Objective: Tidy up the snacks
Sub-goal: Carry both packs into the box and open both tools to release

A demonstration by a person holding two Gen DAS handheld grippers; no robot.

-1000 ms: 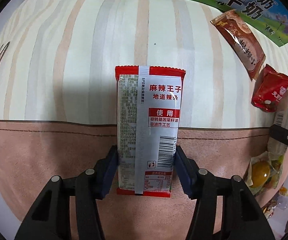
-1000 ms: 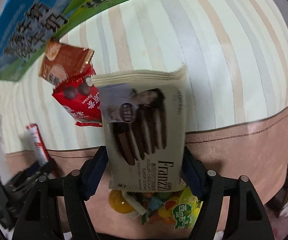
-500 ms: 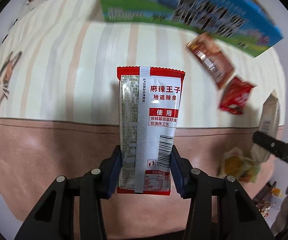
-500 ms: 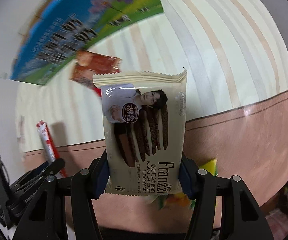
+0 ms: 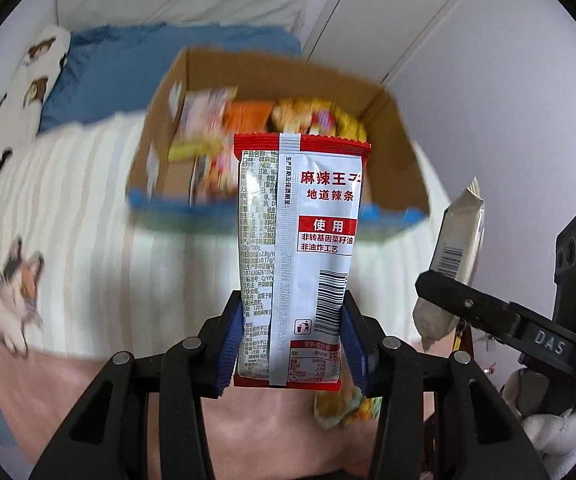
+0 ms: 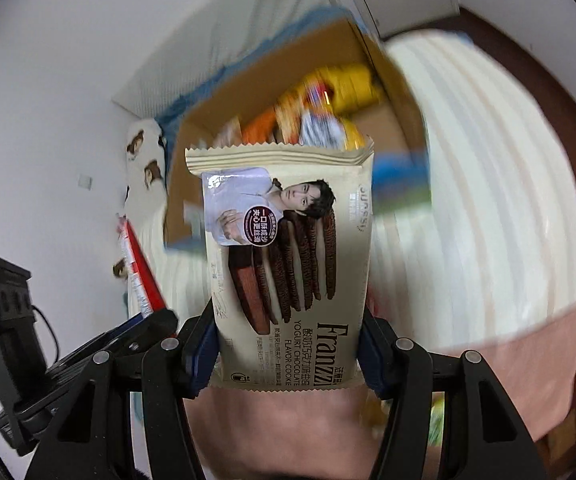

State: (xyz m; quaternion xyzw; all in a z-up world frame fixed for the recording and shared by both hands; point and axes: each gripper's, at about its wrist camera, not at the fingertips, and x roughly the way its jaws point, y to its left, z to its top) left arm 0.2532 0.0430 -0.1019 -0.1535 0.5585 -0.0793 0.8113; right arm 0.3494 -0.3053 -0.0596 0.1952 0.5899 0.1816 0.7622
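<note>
Inspector A: Left gripper [image 5: 291, 344] clamped on red spicy-strip packet [image 5: 300, 256], held upright, near side of open cardboard box [image 5: 392, 152].

Inspector B: Right gripper [image 6: 288, 356] clamped on beige cookie packet [image 6: 288, 264], upright, beside it; box holds snacks.

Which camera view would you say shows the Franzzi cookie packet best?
The right wrist view: the Franzzi cookie packet faces the camera, label readable, clamped in the right gripper. The left wrist view shows only its edge and barcode at the right.
</note>
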